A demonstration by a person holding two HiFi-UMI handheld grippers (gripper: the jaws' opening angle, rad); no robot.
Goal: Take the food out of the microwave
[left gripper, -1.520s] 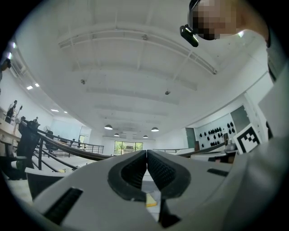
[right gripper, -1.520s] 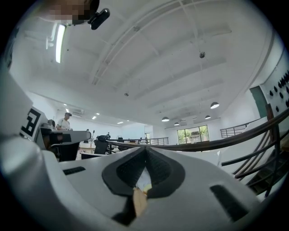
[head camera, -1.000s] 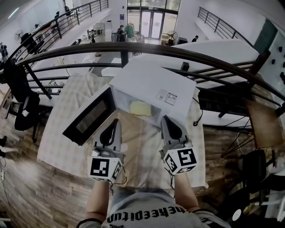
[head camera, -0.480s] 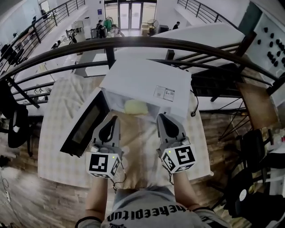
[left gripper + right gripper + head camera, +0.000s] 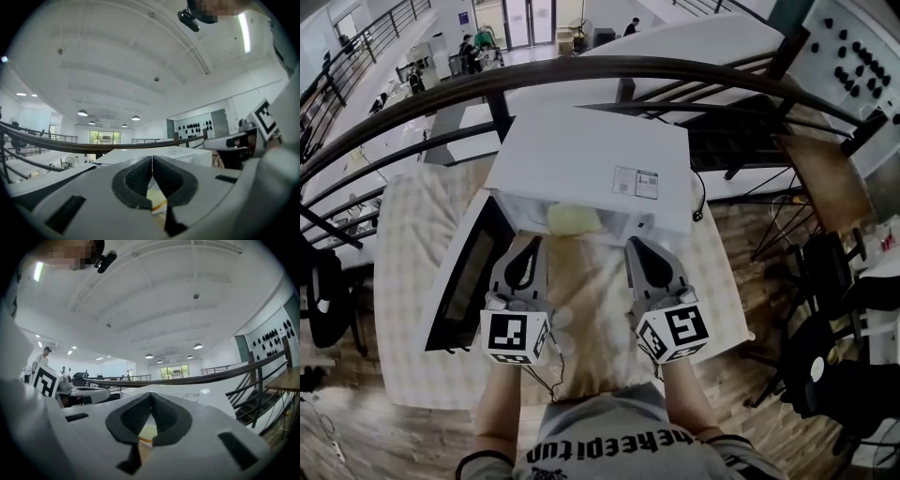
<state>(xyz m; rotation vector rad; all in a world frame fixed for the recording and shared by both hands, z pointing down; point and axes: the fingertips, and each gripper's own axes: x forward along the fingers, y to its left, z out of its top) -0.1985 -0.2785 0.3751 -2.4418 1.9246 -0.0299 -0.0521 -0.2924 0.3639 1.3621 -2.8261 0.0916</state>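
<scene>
A white microwave (image 5: 581, 159) stands on the table with its door (image 5: 467, 281) swung open to the left. A pale yellow food item (image 5: 574, 218) sits inside the lit cavity. My left gripper (image 5: 529, 246) is just before the opening's left side, jaws shut and empty. At the opening's right side my right gripper (image 5: 635, 247) is likewise shut and empty. In the left gripper view the shut gripper (image 5: 152, 160) points at the microwave (image 5: 180, 153). The right gripper view shows its gripper (image 5: 151, 398) closed too, with the microwave's top (image 5: 197, 399) beyond.
The table carries a checked cloth (image 5: 408, 234). A dark curved railing (image 5: 581, 70) runs behind the microwave, with a lower floor beyond. A power cable (image 5: 698, 202) hangs off the microwave's right side. The open door blocks the left flank.
Both grippers have moved forward and lower toward the microwave's open front, the left one more. Their jaws stayed shut. The food has not moved.
</scene>
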